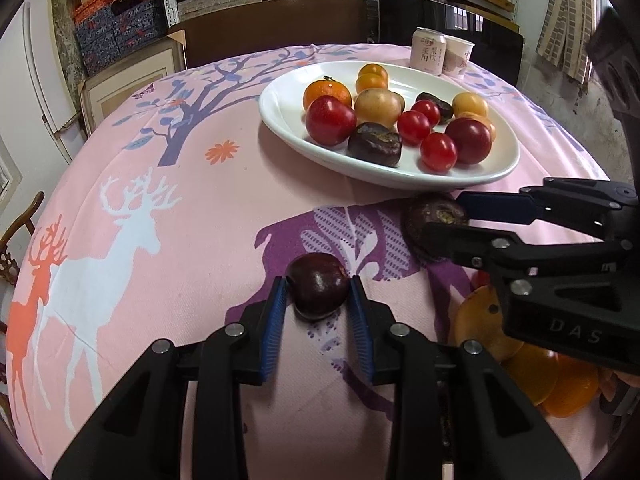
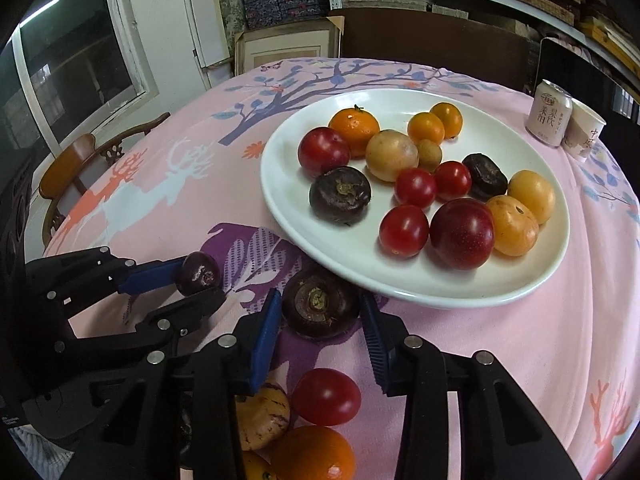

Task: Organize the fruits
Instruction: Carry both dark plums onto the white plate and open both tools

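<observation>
The left tool (image 1: 319, 288) has a chestnut (image 1: 318, 285) pinched between its blue pads, just over the pink deer-print cloth on the desk (image 1: 160, 208). The right tool (image 2: 318, 306) straddles a water chestnut (image 2: 320, 307) sitting right next to the near rim of the white plate (image 2: 420, 288). Its pads look to be touching the sides, so it's probably gripped, though that's hard to confirm. Both are small, hard and light, with smooth rounded skins that could squirt out of a sloppy pinch. Best hold is across the widest part, like now. The plate is already loaded with cherry tomatoes, plums and oranges, so there isn't much room to drop these in.
</observation>
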A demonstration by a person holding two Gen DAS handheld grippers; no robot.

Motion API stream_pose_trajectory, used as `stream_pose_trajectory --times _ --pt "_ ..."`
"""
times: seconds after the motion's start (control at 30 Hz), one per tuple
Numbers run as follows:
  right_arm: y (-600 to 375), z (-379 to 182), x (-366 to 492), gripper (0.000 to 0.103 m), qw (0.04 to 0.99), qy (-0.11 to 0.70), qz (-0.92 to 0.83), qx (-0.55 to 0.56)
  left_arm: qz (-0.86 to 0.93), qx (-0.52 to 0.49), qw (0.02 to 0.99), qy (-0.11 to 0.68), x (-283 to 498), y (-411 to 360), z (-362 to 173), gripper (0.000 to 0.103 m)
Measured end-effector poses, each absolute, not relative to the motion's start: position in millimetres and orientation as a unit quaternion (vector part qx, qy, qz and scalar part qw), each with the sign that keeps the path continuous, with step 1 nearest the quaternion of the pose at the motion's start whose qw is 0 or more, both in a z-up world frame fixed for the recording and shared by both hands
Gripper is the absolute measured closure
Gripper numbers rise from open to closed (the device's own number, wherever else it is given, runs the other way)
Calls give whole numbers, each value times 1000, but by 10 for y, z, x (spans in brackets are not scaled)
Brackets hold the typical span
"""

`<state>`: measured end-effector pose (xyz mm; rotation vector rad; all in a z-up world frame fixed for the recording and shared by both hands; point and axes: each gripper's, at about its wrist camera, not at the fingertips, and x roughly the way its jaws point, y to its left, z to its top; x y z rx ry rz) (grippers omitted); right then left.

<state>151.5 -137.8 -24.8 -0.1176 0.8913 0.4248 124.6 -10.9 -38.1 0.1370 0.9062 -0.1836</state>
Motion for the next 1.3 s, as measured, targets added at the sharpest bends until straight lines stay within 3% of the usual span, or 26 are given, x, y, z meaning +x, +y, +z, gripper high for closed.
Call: stream_pose_trajectory --times 0.27,0.33,0.57,0.77,0.9,0.93,1.1,1.17,1.3 --pt "-1672 -169 1269 63 888 407 215 -5 -93 57 892 438 1247 -81 -377 72" --pt "-1824 -151 1209 70 891 401 210 17 -92 58 893 438 1246 -81 -378 72" --pt "-2203 -205 1241 71 893 408 177 67 -91 62 893 436 1235 -90 -381 71" --pt "-2071 -268 1319 63 881 422 199 72 -90 66 893 436 1235 -100 -385 71" --pt "-1915 -236 1341 42 882 417 211 63 -89 67 893 436 1236 -103 -384 71" --pt "-1870 -238 1350 42 885 417 201 47 -89 67 893 436 1234 -105 -384 71" --pt "-1635 -306 1435 42 887 425 179 -20 -88 70 893 435 1234 -104 -388 71" --pt "-1569 -363 1469 57 885 430 172 -41 -88 71 893 435 1233 -105 -388 71" --pt "-1687 -324 1441 60 893 417 167 -24 -88 70 893 435 1233 -106 -389 71"
